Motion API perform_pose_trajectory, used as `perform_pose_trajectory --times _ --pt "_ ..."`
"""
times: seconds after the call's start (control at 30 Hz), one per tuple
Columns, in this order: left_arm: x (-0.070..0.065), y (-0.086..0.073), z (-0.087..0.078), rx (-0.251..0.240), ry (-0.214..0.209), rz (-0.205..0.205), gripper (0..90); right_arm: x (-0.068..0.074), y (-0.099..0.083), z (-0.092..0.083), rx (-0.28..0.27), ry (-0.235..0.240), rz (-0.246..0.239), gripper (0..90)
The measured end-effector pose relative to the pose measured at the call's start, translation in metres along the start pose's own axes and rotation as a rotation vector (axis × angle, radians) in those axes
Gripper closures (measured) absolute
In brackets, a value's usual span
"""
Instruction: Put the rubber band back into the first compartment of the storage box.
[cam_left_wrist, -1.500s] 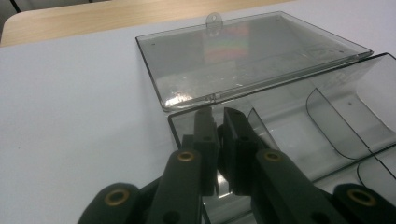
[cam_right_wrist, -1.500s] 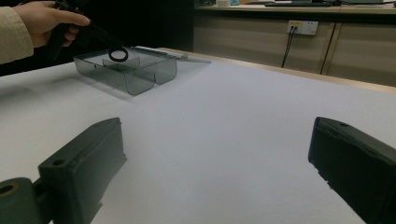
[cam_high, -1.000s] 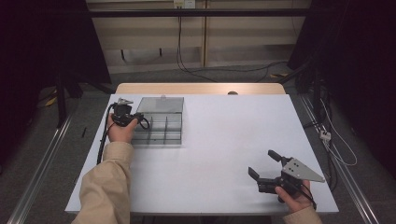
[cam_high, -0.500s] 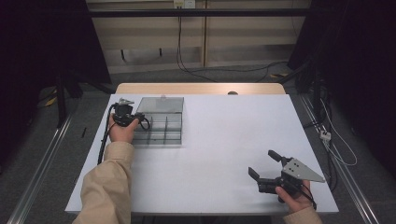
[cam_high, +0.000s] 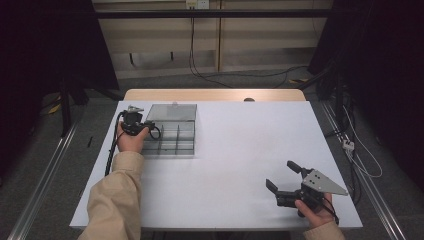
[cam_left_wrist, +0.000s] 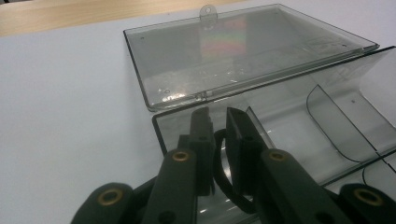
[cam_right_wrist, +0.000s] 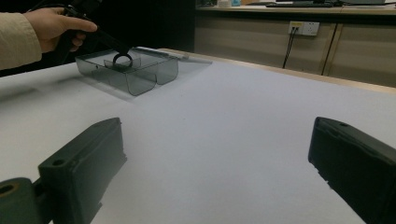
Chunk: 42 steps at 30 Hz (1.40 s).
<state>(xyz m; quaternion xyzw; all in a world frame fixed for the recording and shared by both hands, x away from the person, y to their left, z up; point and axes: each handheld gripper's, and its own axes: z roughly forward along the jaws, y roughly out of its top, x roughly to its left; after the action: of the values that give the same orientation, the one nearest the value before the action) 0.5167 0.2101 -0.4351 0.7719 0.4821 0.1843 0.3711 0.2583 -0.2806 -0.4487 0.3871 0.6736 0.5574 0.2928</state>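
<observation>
While high view blurs it | left tool (cam_left_wrist: 219, 135) pinches black ring (cam_left_wrist: 223, 179)

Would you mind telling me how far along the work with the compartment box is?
Done: the clear box has its lid open. In hand: left gripper holds a black ring over a compartment. Left: releasing it; right gripper waits open.

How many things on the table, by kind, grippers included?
Grippers: 2, left gripper and right gripper
Clear compartment box, lid open: 1
Black ring held by the left gripper over the box: 1
Total: 4
</observation>
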Motion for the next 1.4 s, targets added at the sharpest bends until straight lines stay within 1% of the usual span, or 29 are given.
perform_pose_trajectory --times 0.13,0.43,0.57,0.73,0.83,0.87,0.93,1.0,1.07,1.13,1.2,1.23,1.27,1.3,1.33,1.4 --pt "0.0 0.0 0.0 0.002 0.003 0.003 81.1 0.0 0.0 0.0 0.0 0.0 -0.002 3.3" --pt "0.001 0.001 0.001 -0.002 0.005 -0.012 79.5 0.0 0.0 0.0 0.001 0.002 0.0 3.3" --pt "0.001 0.002 0.0 0.0 0.008 -0.004 78.7 0.0 0.0 0.0 0.001 0.002 0.0 3.3" --pt "0.0 0.002 -0.001 0.003 0.001 0.0 76.4 0.0 0.0 0.0 0.001 0.0 0.0 3.3" --pt "-0.002 0.002 -0.002 -0.001 -0.005 -0.008 72.1 0.0 0.0 0.0 0.001 -0.001 0.0 3.3" --pt "-0.002 0.003 -0.003 0.006 -0.012 -0.01 69.7 0.0 0.0 0.0 0.001 -0.001 0.0 3.3" --pt "-0.004 0.004 -0.004 -0.005 -0.008 -0.006 66.4 0.0 0.0 0.0 0.001 0.0 -0.001 3.3" --pt "-0.005 0.004 -0.006 -0.006 -0.019 -0.009 61.3 0.0 0.0 0.0 0.002 0.0 -0.002 3.3" --pt "-0.006 0.005 -0.007 -0.008 -0.019 -0.003 56.3 0.0 0.0 0.0 0.002 0.001 0.0 3.3" --pt "-0.008 0.005 -0.008 -0.014 -0.024 -0.007 52.7 0.001 0.0 0.001 0.002 0.001 -0.001 3.3" --pt "-0.009 0.006 -0.01 -0.004 -0.031 -0.006 46.4 0.001 0.0 0.001 0.002 0.002 -0.001 3.3" --pt "-0.01 0.005 -0.01 -0.008 -0.03 -0.004 45.4 0.001 0.0 0.001 0.002 0.002 -0.001 3.3" --pt "-0.01 0.006 -0.011 0.0 -0.033 -0.005 43.7 0.001 0.0 0.001 0.003 0.002 -0.001 3.3" --pt "-0.011 0.006 -0.012 0.004 -0.04 -0.006 40.3 0.001 0.0 0.0 0.003 0.001 -0.001 3.3" --pt "-0.012 0.006 -0.012 -0.005 -0.043 -0.014 37.0 0.001 0.0 0.0 0.004 0.0 -0.001 3.3" --pt "-0.014 0.006 -0.013 0.005 -0.055 -0.007 34.2 0.0 0.0 0.0 0.006 -0.002 -0.002 3.3"
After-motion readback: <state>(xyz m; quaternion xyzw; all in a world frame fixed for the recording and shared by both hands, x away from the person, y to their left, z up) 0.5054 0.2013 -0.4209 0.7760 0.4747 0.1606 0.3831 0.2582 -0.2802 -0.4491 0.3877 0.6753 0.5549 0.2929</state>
